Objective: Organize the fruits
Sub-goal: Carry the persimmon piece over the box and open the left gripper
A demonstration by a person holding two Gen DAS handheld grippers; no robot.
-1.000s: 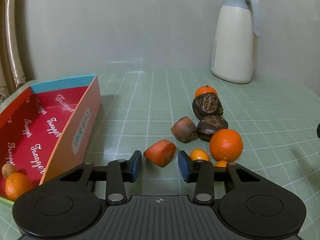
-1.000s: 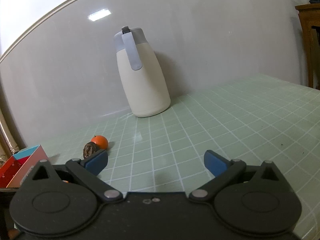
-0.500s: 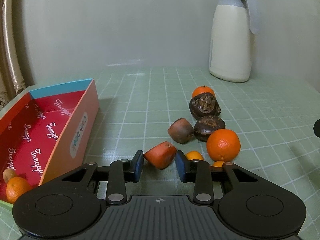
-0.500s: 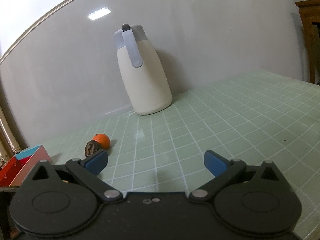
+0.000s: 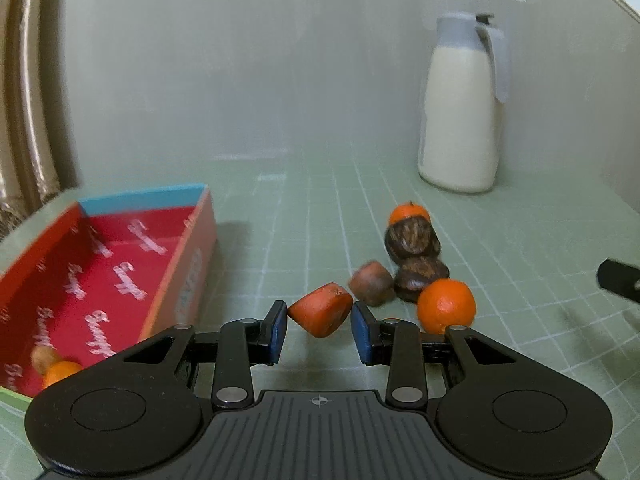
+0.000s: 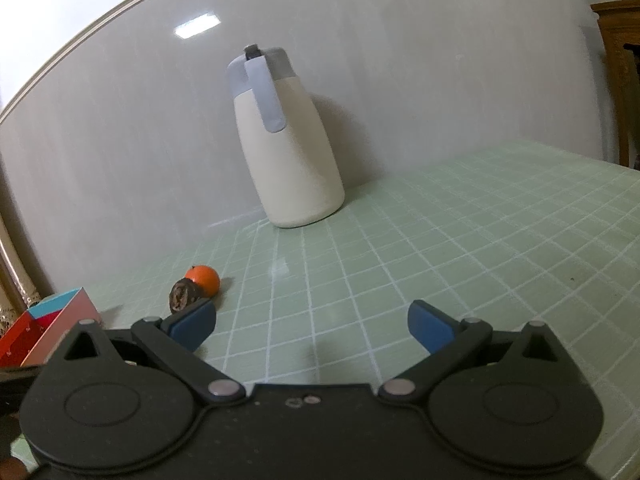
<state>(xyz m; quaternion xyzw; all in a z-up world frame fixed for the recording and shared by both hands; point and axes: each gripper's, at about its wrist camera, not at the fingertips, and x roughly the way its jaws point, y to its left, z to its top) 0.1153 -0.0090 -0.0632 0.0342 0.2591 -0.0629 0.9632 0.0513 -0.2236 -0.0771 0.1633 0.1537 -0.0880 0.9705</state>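
Left tongs [image 5: 319,330] clamped on a reddish-orange fruit [image 5: 321,310], their jaws having just closed on it. Against the earlier frame, the fruit rides higher before the table [image 5: 304,216] and the view tilts up, suggesting a lift. Step in hand: carrying this fruit; next comes a swing left over the red box [image 5: 100,264] at the table's left edge. The remaining fruit pile [image 5: 416,268] sits mid-table. Right tongs [image 6: 312,322] stand apart, empty, before a cream jug [image 6: 288,152].
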